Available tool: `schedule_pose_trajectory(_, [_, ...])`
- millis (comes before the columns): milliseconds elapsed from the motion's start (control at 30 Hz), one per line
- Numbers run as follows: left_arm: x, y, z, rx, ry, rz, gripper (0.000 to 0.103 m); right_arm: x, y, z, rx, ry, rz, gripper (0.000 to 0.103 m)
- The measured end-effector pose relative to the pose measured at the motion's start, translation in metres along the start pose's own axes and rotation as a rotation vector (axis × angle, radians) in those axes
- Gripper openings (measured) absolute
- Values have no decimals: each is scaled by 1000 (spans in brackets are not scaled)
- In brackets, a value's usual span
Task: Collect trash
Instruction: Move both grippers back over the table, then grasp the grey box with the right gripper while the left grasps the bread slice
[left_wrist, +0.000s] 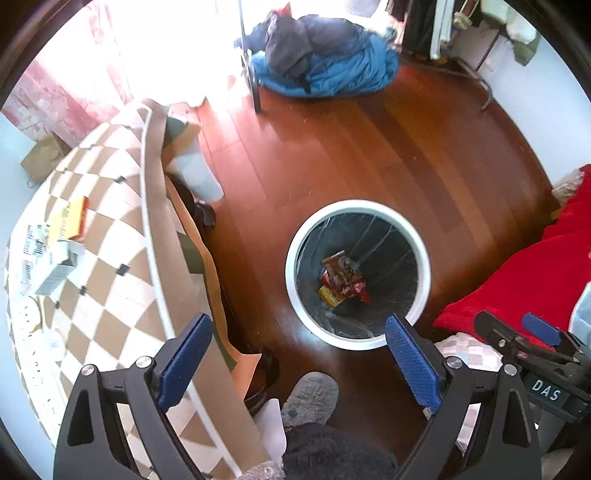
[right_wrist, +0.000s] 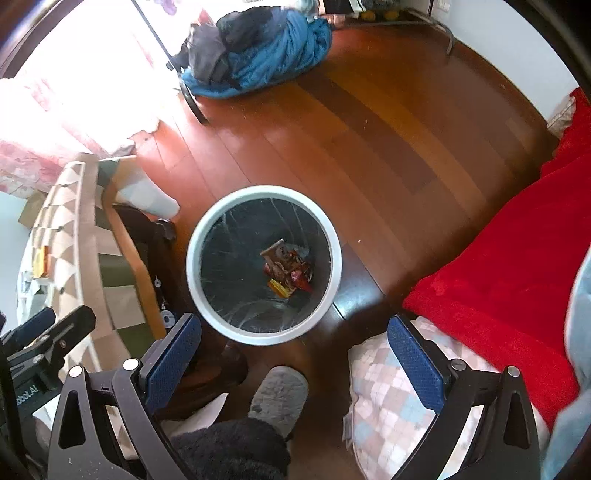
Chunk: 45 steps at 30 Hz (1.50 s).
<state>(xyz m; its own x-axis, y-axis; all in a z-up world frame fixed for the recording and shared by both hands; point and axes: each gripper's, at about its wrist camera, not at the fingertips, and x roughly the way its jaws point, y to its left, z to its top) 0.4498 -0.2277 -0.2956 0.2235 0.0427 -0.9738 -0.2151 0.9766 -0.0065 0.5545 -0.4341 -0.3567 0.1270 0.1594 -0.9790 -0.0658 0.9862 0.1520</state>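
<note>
With both the left gripper (left_wrist: 299, 360) and right gripper (right_wrist: 293, 356) spread and empty, the bin (left_wrist: 424, 254) ahead of the jaws should be left and table litter (left_wrist: 68, 221) fetched next.

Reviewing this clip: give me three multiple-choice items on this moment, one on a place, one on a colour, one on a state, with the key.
1. Where do the snack wrappers lie?
A. at the bottom of the trash bin
B. on the red blanket
C. on the bare floor

2. What colour is the rim of the trash bin?
A. red
B. white
C. green

3. How is the left claw?
A. shut on a wrapper
B. open and empty
C. shut on a box

Key: 1 A, the wrappers sit inside the black liner; 2 B, the ring round the liner is white; 3 B, its blue pads stand wide apart with nothing between.
</note>
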Motion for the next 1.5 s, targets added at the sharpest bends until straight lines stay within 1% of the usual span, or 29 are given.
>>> schedule_pose_trajectory(333, [-86,11,-16,14,-151,-50,96,-88,18,-21,0,-114,44,102])
schedule_pose_trajectory(467, [-118,26,-27,-8,-208,-53,96,-125,35,-32,0,-164,101,102])
schedule_pose_trajectory(533, [-135,45,-32,-38,-246,-41,96,-143,52,-37,-21,-190,133,102])
schedule_pose_trajectory(600, [-148,72,-37,-87,-280,-25,96,-156,76,-41,-55,-208,168,102])
schedule_pose_trajectory(667, [-153,101,-43,-139,-298,-7,96,-160,106,-44,-101,-201,203,102])
schedule_pose_trajectory(700, [-155,121,-47,-175,-306,15,96,-160,127,-46,-140,-191,221,102])
schedule_pose_trajectory(767, [-154,164,-58,-253,-312,72,96,-152,174,-49,-238,-170,225,102])
schedule_pose_trajectory(800, [-152,181,-63,-282,-307,94,96,-146,195,-50,-276,-157,225,102])
schedule_pose_trajectory(833, [-146,208,-70,-327,-293,128,96,-139,217,-51,-317,-142,223,102])
schedule_pose_trajectory(867, [-143,223,-78,-351,-286,145,96,-130,241,-53,-363,-126,220,102])
schedule_pose_trajectory(933, [-128,268,-94,-424,-254,196,96,-105,301,-56,-473,-86,217,102])
schedule_pose_trajectory(1000, [-108,313,-113,-499,-214,245,96,-80,351,-59,-559,-40,224,102])
schedule_pose_trajectory(1033, [-102,325,-122,-523,-199,264,96,-71,367,-61,-586,-31,218,102])
schedule_pose_trajectory(1100, [-79,363,-139,-586,-151,295,96,-45,417,-63,-664,-6,212,102])
schedule_pose_trajectory(1133, [-72,374,-146,-605,-137,304,96,-37,430,-66,-687,3,205,102])
schedule_pose_trajectory(1167, [-63,387,-151,-627,-115,315,96,-23,454,-65,-723,17,184,102])
schedule_pose_trajectory(1233, [-44,411,-161,-664,-80,319,96,1,487,-66,-803,35,141,102])
schedule_pose_trajectory(1300, [-26,429,-163,-687,-52,319,96,20,512,-67,-882,43,103,102])
schedule_pose_trajectory(1333, [-19,435,-163,-691,-42,318,96,33,529,-70,-946,55,67,102])
schedule_pose_trajectory(1433, [-1,449,-162,-696,-19,326,96,61,559,-77,-1089,66,-21,102])
schedule_pose_trajectory(1500, [7,454,-160,-694,-11,323,96,75,572,-80,-1153,72,-52,102])
